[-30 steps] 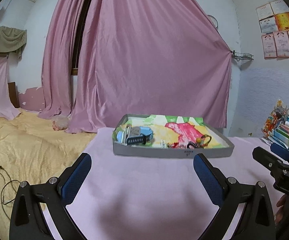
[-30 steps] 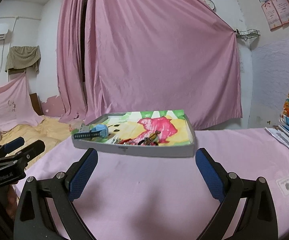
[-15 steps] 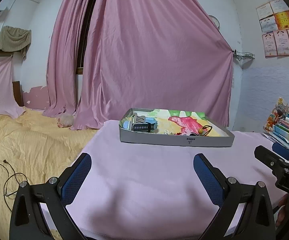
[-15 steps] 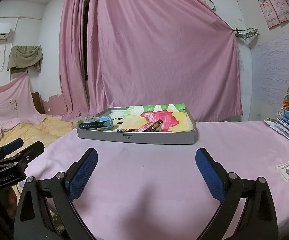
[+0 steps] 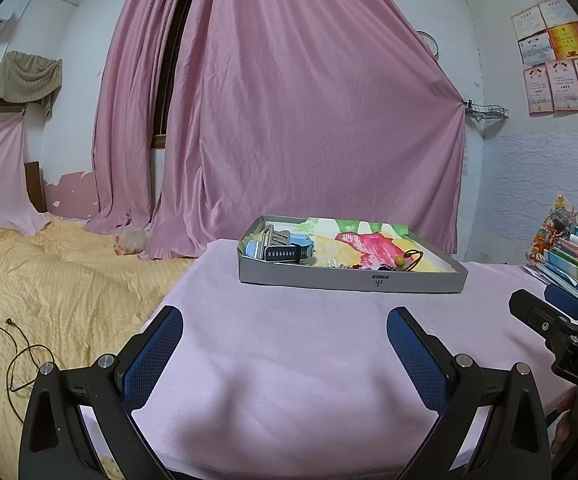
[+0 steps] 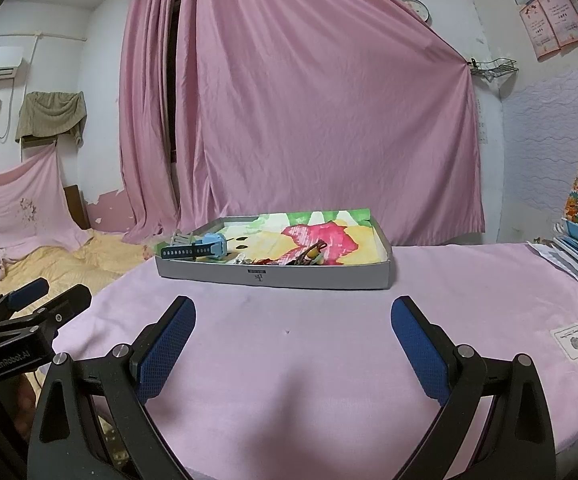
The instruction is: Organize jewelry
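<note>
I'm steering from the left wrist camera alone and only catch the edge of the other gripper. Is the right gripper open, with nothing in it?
Observer: Yes. In the right wrist view the right gripper is wide open, with nothing between its blue pads. It hovers over the pink cloth, short of the tray.
Operator: Is anything lying on the cloth to that gripper's right?
Observer: Only a small white label, flat on the cloth near its right edge and well apart from the tray.
</note>
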The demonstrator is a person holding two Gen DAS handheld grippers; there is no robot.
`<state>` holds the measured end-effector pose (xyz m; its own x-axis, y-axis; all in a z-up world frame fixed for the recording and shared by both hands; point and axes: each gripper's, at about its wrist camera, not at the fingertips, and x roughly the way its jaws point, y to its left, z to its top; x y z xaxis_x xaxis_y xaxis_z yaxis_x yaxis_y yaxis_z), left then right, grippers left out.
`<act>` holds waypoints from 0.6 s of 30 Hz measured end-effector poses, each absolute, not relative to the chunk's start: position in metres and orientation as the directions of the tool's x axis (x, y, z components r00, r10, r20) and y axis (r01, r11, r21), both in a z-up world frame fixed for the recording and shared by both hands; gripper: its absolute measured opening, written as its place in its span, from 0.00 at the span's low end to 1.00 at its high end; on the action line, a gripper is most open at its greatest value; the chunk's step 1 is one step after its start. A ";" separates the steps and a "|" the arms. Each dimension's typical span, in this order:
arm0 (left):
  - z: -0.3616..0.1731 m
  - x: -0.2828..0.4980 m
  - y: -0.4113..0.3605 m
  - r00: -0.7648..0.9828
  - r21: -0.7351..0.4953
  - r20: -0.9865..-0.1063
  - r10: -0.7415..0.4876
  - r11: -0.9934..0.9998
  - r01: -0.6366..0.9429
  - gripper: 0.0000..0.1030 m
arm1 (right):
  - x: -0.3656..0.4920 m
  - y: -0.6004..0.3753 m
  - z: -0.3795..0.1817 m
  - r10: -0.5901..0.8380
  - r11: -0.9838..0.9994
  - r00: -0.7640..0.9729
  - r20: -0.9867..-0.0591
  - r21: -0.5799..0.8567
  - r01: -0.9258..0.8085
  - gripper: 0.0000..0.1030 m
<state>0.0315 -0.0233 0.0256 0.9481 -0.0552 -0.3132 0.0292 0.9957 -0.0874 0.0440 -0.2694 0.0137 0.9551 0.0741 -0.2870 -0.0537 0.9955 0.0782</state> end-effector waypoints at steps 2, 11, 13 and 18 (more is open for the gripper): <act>0.025 0.032 -0.023 0.948 -0.086 -0.313 -0.053 0.996 0.027 0.99 | 0.044 -0.269 0.014 0.073 0.996 0.954 -0.289 0.077 -0.053 0.93; 0.026 0.032 -0.022 0.947 -0.086 -0.318 -0.052 0.996 0.026 0.99 | 0.047 -0.266 0.015 0.076 0.996 0.952 -0.296 0.075 -0.056 0.93; 0.025 0.034 -0.022 0.946 -0.085 -0.321 -0.051 0.996 0.025 0.99 | 0.047 -0.266 0.014 0.077 0.996 0.951 -0.299 0.075 -0.057 0.93; 0.024 0.035 -0.020 0.946 -0.084 -0.321 -0.051 0.996 0.025 0.99 | 0.048 -0.266 0.014 0.076 0.996 0.951 -0.299 0.074 -0.056 0.93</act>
